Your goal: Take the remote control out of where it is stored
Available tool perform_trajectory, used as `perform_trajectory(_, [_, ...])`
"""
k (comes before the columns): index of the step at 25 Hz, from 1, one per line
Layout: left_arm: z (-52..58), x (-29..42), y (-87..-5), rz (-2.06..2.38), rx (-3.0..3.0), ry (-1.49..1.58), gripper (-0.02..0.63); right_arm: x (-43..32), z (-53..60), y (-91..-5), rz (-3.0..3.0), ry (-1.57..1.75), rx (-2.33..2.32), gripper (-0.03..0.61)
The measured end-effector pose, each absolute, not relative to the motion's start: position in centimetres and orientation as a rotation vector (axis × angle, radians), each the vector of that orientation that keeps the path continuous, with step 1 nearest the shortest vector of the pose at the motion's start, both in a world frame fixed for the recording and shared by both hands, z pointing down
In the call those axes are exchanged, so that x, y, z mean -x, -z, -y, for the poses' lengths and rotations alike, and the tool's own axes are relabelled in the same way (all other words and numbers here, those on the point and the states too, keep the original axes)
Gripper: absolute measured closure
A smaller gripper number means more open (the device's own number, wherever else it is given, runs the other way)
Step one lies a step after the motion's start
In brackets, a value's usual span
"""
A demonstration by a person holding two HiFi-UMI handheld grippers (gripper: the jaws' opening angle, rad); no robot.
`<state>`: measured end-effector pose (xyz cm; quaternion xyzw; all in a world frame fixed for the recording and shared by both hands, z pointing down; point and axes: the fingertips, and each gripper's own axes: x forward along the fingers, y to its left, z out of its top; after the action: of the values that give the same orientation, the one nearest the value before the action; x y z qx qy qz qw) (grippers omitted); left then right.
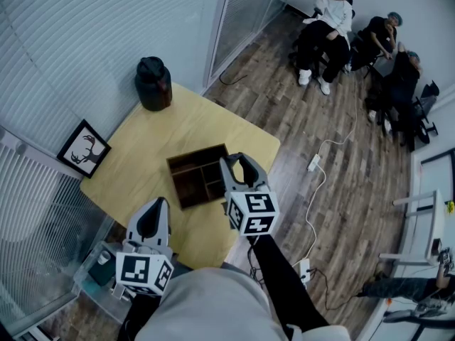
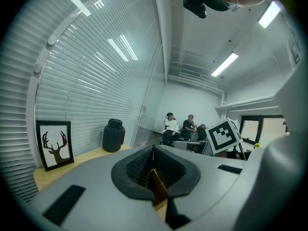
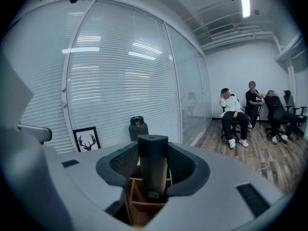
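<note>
A dark remote control point(image 3: 153, 170) stands upright between the jaws of my right gripper point(image 3: 153, 150), which is shut on it. Right below it is the brown wooden divided box point(image 3: 143, 203). In the head view my right gripper point(image 1: 238, 166) hangs over the right edge of the box point(image 1: 186, 162), which stands on the yellow table point(image 1: 163, 133); the remote itself is hard to make out there. My left gripper point(image 1: 152, 219) is at the table's near edge, left of the box, shut and empty. In the left gripper view its jaws point(image 2: 153, 150) meet with nothing between them.
A black jar point(image 1: 153, 84) stands at the table's far corner and a framed deer picture point(image 1: 84, 148) leans at the left. Glass walls with blinds run behind the table. Several people sit on chairs point(image 1: 327, 27) far right. Cables and a power strip point(image 1: 313, 163) lie on the wood floor.
</note>
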<state>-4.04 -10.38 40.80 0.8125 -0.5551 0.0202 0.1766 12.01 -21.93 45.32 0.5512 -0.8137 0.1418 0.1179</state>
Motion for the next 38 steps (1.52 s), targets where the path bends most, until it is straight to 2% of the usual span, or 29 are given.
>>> perform_trajectory(38, [10.32, 3.56, -40.49, 1.568, -2.310, -0.056, 0.604, -12.32, 21.76, -44.69, 2.381, -0.382, -1.613, 0.394])
